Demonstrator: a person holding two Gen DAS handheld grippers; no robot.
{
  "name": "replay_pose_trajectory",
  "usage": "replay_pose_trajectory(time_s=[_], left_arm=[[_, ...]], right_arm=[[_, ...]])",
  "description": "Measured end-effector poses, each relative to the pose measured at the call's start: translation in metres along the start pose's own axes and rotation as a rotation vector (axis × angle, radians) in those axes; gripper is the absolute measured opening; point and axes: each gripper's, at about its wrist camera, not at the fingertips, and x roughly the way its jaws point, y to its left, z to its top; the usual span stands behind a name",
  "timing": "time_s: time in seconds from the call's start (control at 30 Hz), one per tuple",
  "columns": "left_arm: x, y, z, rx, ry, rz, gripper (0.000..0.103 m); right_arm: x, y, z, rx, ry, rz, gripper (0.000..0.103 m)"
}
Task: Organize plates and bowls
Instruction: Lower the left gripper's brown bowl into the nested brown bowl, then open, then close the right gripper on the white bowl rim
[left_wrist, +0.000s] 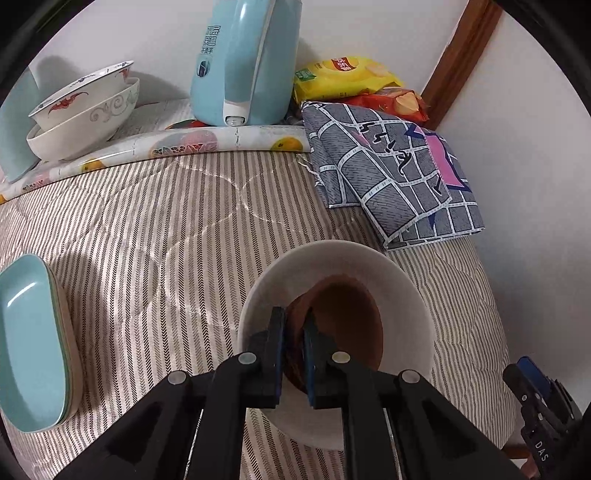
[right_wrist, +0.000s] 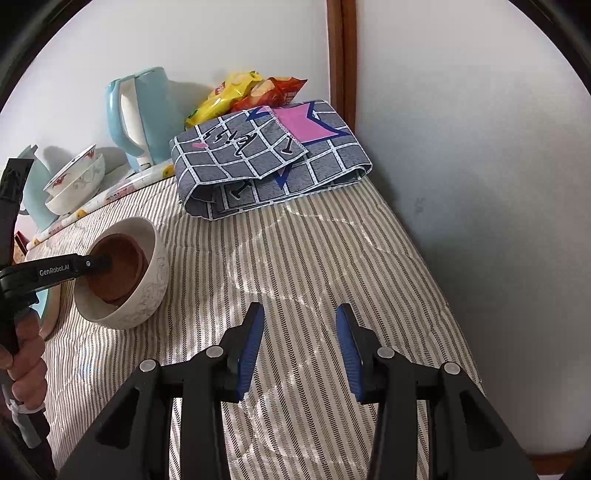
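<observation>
Left gripper has its jaws clenched on the near rim of the brown bowl, which sits nested inside the white bowl at 5 o'clock in the left wrist view; likely pinching the rim because it is the only edge exposed for lifting it out or steadying the pair. Right gripper hangs over bare striped bed cover, jaws released, nothing between them; probably parked clear of the left. Two patterned bowls are stacked at 10 o'clock by the blue kettle, and teal plates are stacked at 8 o'clock, so sorting by type looks underway.
</observation>
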Motion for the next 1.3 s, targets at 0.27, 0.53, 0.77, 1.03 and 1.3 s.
replay_pose_trajectory(time_s=[0.27,0.53,0.77,1.03,1.3], left_arm=[[-0.002,-0.006,-0.004,0.045,0.012,0.007,0.015],[-0.012,-0.013,-0.006,0.079,0.009,0.006,0.027],[-0.031,-0.009,-0.003,0.069,-0.034,-0.001,0.027],[-0.047,0.021,0.001,0.011,-0.058,0.059,0.027],[-0.039,0.042,-0.003,-0.027,-0.025,0.056,0.027]], right_arm=[[-0.004,0.009,-0.001,-0.020,-0.002,0.007,0.040],[-0.008,0.017,0.001,-0.038,-0.007,0.016,0.040],[-0.015,0.030,0.008,-0.063,-0.027,0.043,0.041],[-0.017,0.055,0.023,-0.098,-0.066,0.097,0.050],[0.007,0.079,0.033,-0.114,-0.015,0.188,0.050]])
